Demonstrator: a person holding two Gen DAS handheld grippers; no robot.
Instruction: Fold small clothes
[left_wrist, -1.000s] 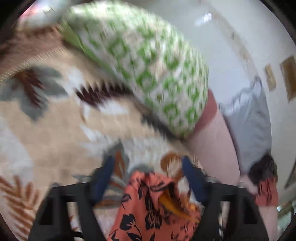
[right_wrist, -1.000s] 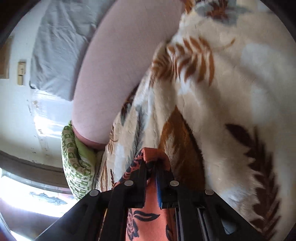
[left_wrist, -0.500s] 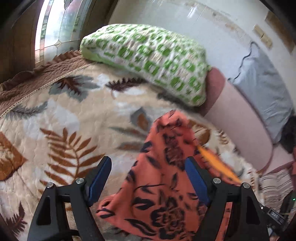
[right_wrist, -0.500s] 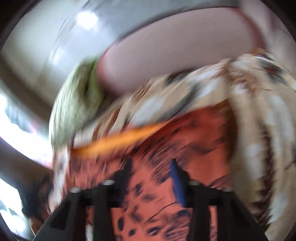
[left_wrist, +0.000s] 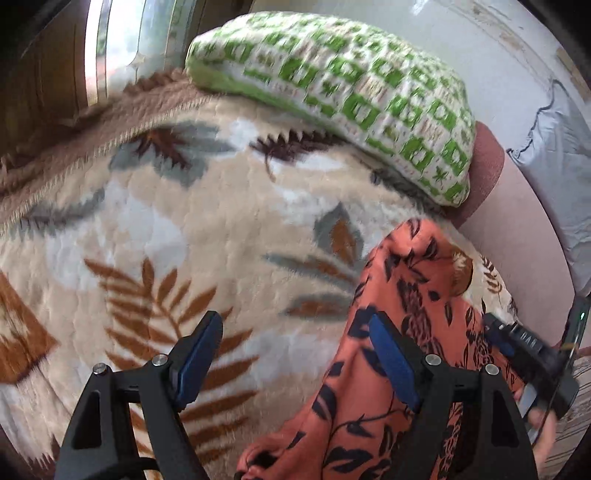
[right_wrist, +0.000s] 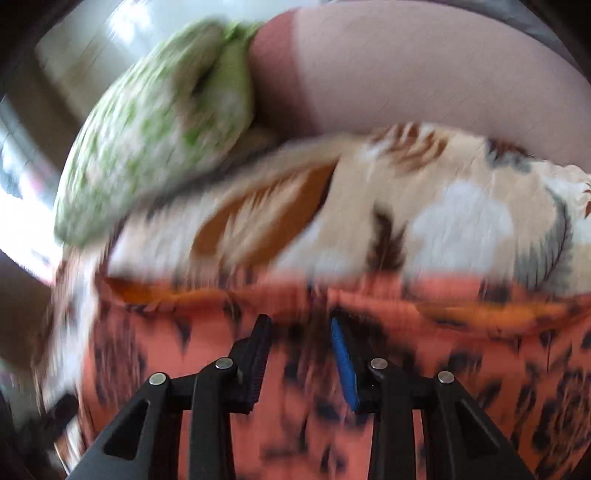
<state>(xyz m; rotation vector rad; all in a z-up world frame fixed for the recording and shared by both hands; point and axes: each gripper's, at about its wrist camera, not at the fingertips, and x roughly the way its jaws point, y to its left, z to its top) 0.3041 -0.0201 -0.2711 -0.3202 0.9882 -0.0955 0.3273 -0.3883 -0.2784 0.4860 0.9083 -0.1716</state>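
Both of my grippers now hang free above the bed. A second ago my right gripper (right_wrist: 301, 332) was pinched on a raised peak of the orange floral garment (left_wrist: 402, 332); since then its jaws have been opening, and they now stand partly apart with nothing pressed between them, as far as I can tell through the blur. The garment lies loose on the leaf-patterned blanket (left_wrist: 184, 229), below the green-and-white pillow (left_wrist: 351, 92). My left gripper (left_wrist: 295, 339) is wide open and empty, its right-hand finger over the garment's edge. I see no containers.
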